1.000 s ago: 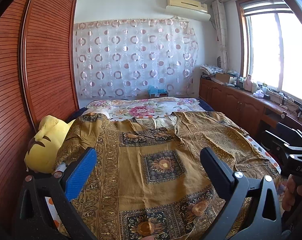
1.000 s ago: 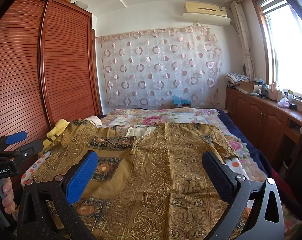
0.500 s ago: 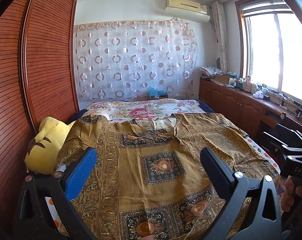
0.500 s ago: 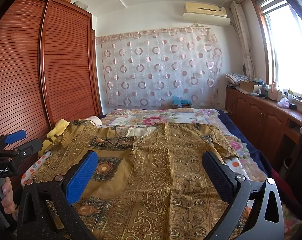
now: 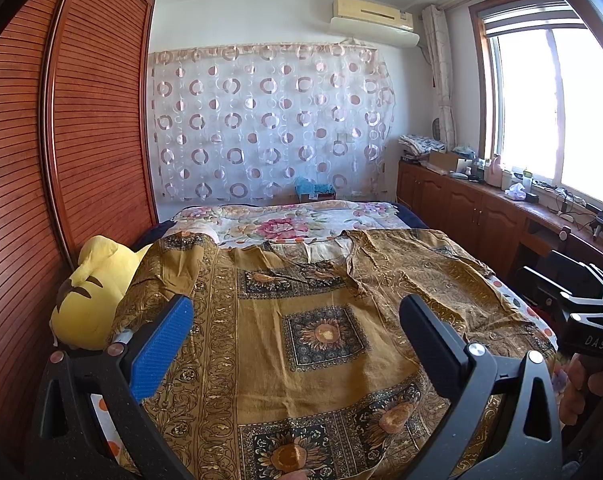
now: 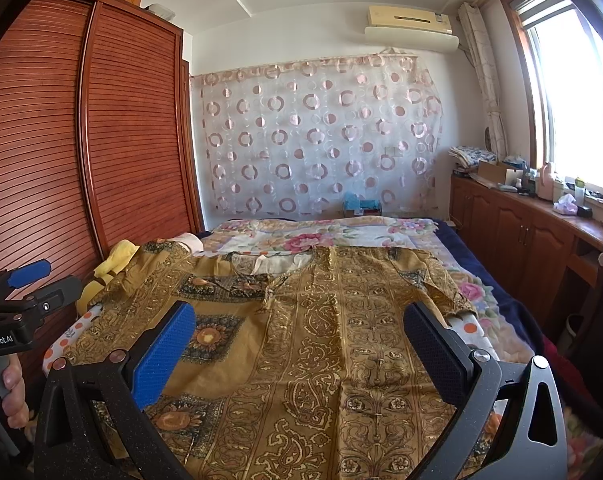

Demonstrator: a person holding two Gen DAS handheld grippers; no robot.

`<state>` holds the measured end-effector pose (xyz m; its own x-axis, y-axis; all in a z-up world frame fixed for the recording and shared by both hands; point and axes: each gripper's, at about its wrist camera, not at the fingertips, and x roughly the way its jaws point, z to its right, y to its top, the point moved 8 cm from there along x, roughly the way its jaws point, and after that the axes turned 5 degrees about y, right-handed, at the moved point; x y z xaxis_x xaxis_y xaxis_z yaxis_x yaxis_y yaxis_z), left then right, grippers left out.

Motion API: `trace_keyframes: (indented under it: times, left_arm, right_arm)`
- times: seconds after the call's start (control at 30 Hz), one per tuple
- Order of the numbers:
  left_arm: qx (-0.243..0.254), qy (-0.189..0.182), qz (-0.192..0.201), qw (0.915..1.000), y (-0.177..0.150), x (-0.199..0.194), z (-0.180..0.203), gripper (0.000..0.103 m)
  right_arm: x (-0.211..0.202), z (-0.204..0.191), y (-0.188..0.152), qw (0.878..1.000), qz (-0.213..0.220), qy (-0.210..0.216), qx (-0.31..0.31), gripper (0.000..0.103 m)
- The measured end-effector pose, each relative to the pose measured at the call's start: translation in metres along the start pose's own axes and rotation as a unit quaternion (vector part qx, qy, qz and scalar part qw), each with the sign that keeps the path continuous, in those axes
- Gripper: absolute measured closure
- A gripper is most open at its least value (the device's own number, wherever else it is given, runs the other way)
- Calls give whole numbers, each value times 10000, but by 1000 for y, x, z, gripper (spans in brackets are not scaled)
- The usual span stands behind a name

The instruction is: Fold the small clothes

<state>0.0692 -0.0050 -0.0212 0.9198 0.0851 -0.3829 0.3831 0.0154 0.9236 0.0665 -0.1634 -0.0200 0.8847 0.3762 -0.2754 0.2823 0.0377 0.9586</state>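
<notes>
A mustard-gold patterned garment [image 5: 313,320] lies spread flat over the bed, neckline toward the far end; in the right wrist view the same garment [image 6: 341,340] fills the foreground. My left gripper [image 5: 297,312] hovers open above its lower left part, nothing between the fingers. My right gripper [image 6: 297,320] hovers open above its lower right part, also empty. Each gripper shows at the edge of the other's view: the right gripper [image 5: 581,312] at the right, the left gripper [image 6: 25,292] at the left, each held by a hand.
A yellow plush toy [image 5: 89,296] lies at the bed's left edge against the slatted wooden wardrobe [image 5: 61,160]. A floral bedspread [image 5: 293,222] covers the far end. Wooden cabinets [image 5: 481,220] with clutter run under the window on the right.
</notes>
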Motion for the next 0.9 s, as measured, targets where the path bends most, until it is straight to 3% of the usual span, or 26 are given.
trace_keyframes:
  times: [0.9]
  left_arm:
    - [4,3,19,10000,-1,-1,1,0]
  right_arm:
    - [3,-1,-3,10000,11,44,9,0]
